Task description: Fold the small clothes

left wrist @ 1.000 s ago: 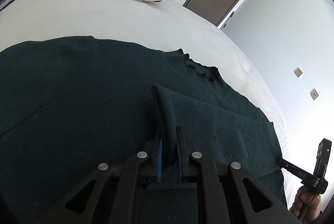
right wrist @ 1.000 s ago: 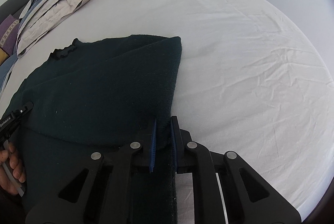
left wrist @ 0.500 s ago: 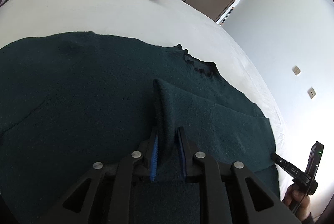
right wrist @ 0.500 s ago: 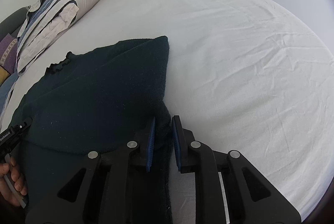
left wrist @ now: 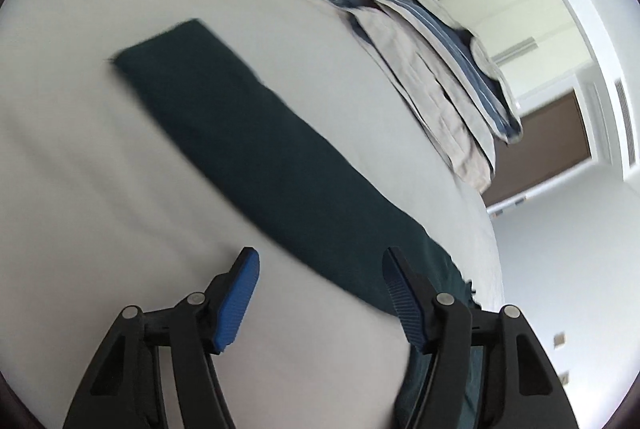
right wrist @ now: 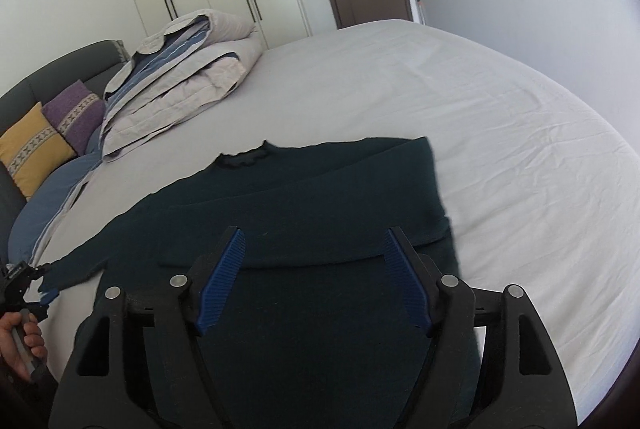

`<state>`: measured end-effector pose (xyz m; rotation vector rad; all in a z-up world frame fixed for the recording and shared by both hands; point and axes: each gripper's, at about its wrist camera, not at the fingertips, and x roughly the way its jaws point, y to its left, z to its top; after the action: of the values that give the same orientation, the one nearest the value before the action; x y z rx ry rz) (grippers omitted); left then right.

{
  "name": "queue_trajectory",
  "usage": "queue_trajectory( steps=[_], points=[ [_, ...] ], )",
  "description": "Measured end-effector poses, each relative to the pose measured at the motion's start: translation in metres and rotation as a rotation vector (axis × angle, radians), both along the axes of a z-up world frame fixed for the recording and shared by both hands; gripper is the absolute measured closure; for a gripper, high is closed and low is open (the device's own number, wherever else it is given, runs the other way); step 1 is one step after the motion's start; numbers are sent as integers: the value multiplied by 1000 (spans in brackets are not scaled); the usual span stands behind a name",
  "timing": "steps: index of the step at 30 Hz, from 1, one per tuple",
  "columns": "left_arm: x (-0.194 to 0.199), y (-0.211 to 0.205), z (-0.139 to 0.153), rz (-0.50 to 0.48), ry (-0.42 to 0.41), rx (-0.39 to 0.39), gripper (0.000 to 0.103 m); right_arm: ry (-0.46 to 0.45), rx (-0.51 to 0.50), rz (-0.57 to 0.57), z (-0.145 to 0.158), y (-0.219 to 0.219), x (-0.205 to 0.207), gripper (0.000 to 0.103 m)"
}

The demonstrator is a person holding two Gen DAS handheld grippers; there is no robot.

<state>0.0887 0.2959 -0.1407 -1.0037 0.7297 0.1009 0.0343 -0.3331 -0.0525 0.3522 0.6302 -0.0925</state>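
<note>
Left wrist view, blurry: left gripper [left wrist: 318, 269] jaws spread, just opened, nothing pinched; a sleeve [left wrist: 256, 145], probably the sweater's, lies across the bed [left wrist: 100, 189]. Right wrist view: right gripper [right wrist: 314, 253] jaws just spread, empty, above the sweater [right wrist: 320, 213], flat on the sheet.

Sweater [right wrist: 304, 213] flat on bed [right wrist: 500, 133]; folded duvet [right wrist: 180, 85] behind-left; cushions [right wrist: 52, 133] further left.

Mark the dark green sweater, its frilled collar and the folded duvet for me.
dark green sweater [right wrist: 320, 213], right wrist view, on the folded-over front panel.
frilled collar [right wrist: 244, 159], right wrist view, on the ruffled neck edge.
folded duvet [right wrist: 184, 85], right wrist view, on its beige side.
</note>
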Motion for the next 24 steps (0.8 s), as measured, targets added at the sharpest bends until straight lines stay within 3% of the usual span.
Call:
queue_trajectory(
  steps=[4,11,12,13,15,16,19,24],
  points=[
    [-14,56,-14,158,-6,-105,40,13,46,65,2,41,6,32],
    [15,91,-27,266,-2,-174,41,36,69,113,4,81,2,32],
    [21,94,-28,273,6,-166,51,38,68,115,5,83,-1,32],
    [28,95,-28,273,19,-154,70,43,68,117,4,84,-2,32],
    [40,97,-31,252,57,-145,96,46,72,120,3,82,-6,32],
    [42,94,-29,245,63,-138,96,45,76,121,2,81,-9,32],
    [43,73,-2,185,28,-23,95,43,92,111,-2,72,-16,33],
    [67,-19,65,-55,-83,203,95,53,146,81,-19,49,-26,34]
  ],
)
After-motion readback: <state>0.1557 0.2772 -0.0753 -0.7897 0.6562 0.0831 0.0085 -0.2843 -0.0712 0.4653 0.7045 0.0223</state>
